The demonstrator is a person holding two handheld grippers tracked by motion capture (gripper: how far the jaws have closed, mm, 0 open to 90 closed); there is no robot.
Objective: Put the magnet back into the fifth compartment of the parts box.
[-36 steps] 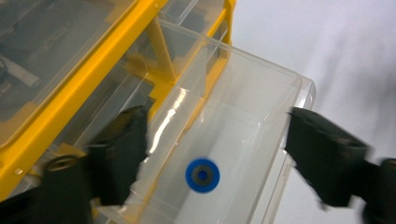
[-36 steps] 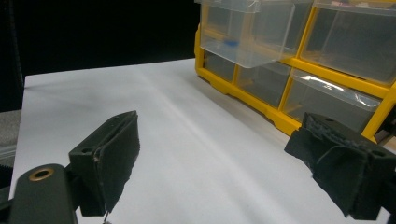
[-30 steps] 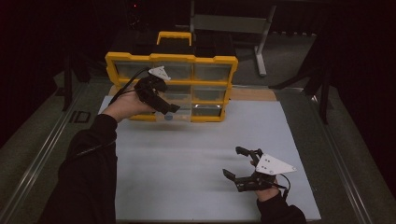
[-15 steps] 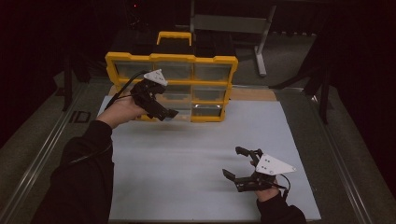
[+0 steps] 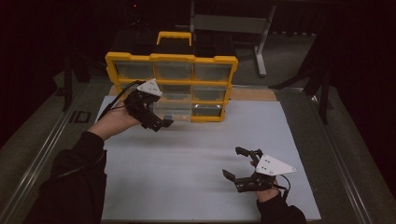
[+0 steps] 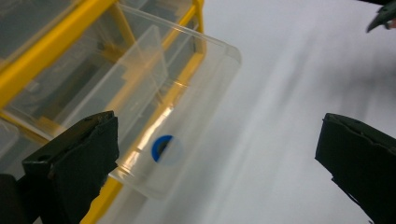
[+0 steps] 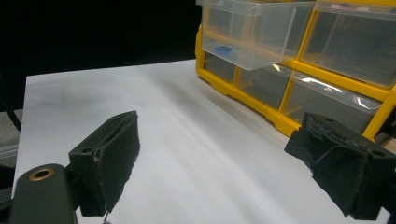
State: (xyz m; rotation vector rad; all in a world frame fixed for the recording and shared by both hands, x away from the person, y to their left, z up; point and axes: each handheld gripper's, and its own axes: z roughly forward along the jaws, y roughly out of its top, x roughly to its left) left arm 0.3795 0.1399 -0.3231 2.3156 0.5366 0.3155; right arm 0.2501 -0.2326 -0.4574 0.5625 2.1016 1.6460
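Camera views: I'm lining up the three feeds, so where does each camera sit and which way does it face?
High view: above the person's side, looking forward and down on the table; both forearms, left gripper, right gripper.
Left gripper view: on the left gripper, facing the pulled-out clear drawer with its blue piece.
Right gripper view: low on the right gripper, facing the yellow organizer.
Shared: both gripper views show that drawer.

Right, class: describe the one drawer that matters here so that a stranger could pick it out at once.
Find the yellow organiser standing at the far edge of the white sheet. The clear drawer sits in its bottom-left corner, right by the left gripper. Unlike its shut neighbours, it is pulled out and holds a small blue ring.
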